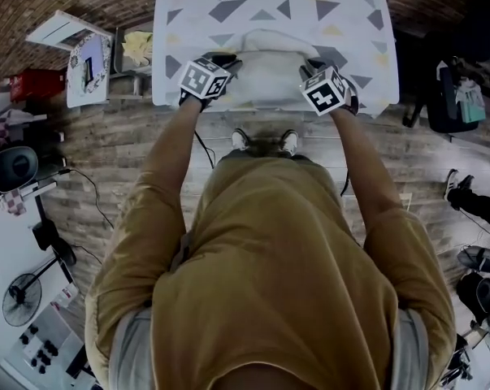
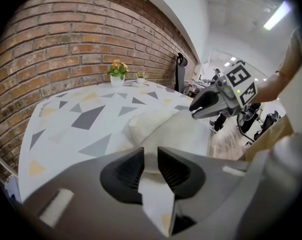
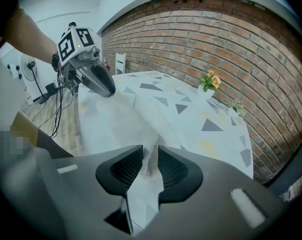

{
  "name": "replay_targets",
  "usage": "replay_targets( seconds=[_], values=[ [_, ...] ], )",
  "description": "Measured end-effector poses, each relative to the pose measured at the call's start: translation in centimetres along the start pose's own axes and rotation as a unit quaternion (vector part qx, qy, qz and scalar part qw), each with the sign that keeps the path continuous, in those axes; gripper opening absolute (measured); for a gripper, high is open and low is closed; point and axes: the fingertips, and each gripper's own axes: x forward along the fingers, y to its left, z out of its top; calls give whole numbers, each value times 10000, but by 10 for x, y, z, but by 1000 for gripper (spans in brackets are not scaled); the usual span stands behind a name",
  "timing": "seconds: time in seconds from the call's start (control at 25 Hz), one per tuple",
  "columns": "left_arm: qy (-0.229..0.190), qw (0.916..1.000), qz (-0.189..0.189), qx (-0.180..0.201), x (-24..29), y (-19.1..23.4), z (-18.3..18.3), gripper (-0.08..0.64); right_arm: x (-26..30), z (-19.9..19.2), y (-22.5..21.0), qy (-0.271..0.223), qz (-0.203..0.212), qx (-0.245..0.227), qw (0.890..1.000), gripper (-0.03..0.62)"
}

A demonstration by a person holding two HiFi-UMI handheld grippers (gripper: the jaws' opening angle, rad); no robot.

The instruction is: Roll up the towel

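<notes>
Pinching a fold of the white towel (image 1: 269, 73) in the left gripper (image 2: 150, 156), jaws pressed almost together on the cloth. Pinching the same towel likewise in the right gripper (image 3: 151, 156), cloth squeezed thin between the ribbed pads. Holding both grippers above the near edge of the table (image 1: 197, 23), the left one toward the table's left side, the right one toward its right side, well apart, each pointing downward and away from the person. Gripping the towel near its two ends, the rest of it lying on the table just inside the near edge and rising into a thicker hump farther in. Leaving the tabletop, white with grey and yellow triangles, bare beyond the towel. Showing a small pot of yellow flowers (image 2: 117, 74) at the table's far end, close to the brick wall (image 2: 65, 39) behind the table. Standing at the table's near edge, shoes (image 1: 265, 140) on the wooden floor (image 1: 123, 145) below it, bare forearms reaching out over it.
</notes>
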Motion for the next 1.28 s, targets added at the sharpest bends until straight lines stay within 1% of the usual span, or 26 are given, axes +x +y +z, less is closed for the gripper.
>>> replay_targets(
  seconds=[0.16, 0.32, 0.4, 0.56, 0.64, 0.72, 0.8, 0.88, 0.96, 1.04, 1.12, 1.2, 1.28],
  values=[
    [108, 9999, 38, 21, 7, -1, -2, 91, 4, -14, 6, 66, 70, 216, 9997, 97],
    [166, 9997, 189, -9, 8, 0, -6, 91, 4, -21, 11, 45, 130, 255, 9996, 97],
    [119, 9997, 222, 6, 10, -2, -5, 91, 3, -22, 10, -9, 131, 252, 9996, 97],
    [-46, 9990, 454, 23, 3, 0, -2, 91, -8, -19, 6, -264, 57, 137, 9995, 97],
    [-228, 9979, 598, 52, -6, 1, 2, 91, -17, -21, 3, -369, -107, -199, 9991, 97],
    [-473, 9957, 787, 101, -18, -1, 5, 91, -25, -24, 1, -375, -324, -861, 9951, 98],
    [-606, 9937, 900, 295, -28, -9, 2, 91, -29, -28, 3, -358, -441, -1496, 9871, 98],
    [-587, 9926, 877, 608, -31, -22, -1, 91, -29, -28, 7, -378, -410, -1916, 9799, 98],
    [-566, 9912, 802, 891, -32, -35, -2, 92, -28, -27, 13, -406, -314, -2227, 9735, 98],
    [-543, 9893, 755, 1121, -31, -42, -3, 131, -24, -24, 19, -396, -208, -2468, 9680, 98],
    [-439, 9874, 651, 1371, -27, -49, -6, 200, -19, -22, 26, -360, -112, -2693, 9623, 98],
    [-233, 9823, 565, 1769, -23, -56, -8, 204, -15, -18, 33, -330, -58, -2940, 9552, 99],
    [-21, 9729, 553, 2247, -18, -61, -10, 204, -12, -15, 37, -307, -57, -3183, 9475, 100]
  ],
)
